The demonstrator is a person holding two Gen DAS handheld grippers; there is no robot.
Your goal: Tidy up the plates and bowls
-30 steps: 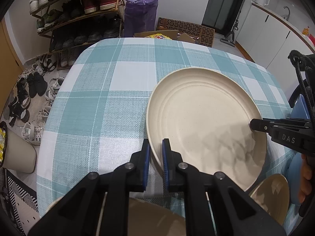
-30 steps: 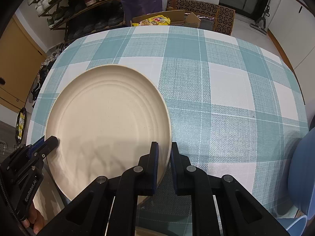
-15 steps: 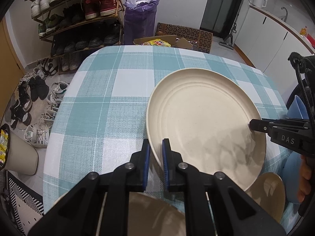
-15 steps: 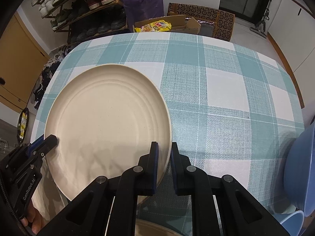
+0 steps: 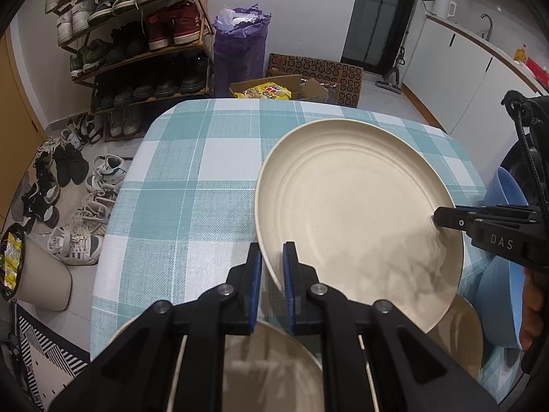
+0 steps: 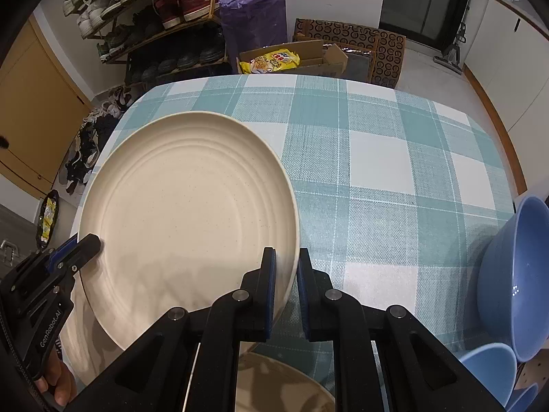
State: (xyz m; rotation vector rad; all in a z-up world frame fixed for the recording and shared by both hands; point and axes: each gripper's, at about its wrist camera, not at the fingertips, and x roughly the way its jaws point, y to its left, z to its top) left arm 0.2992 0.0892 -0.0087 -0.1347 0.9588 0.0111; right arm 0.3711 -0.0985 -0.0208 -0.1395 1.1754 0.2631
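Teal-checked tablecloth [image 5: 192, 185] lies beneath the round cream ridged plate [image 5: 350, 206], both claws clamping opposite rims, left gripper [image 5: 272, 274], right gripper [image 6: 284, 274]; only the right view shows blue bowls [image 6: 507, 274] beside it.

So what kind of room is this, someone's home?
Most likely a lived-in home, near the kitchen: a shoe rack crammed with shoes, a checked tablecloth on the table, and a kettle on a white counter.

wall: white | floor: pale tile | shoe rack [image 5: 137, 41] left | white cabinets [image 5: 473, 79] right | dark door [image 5: 381, 17]
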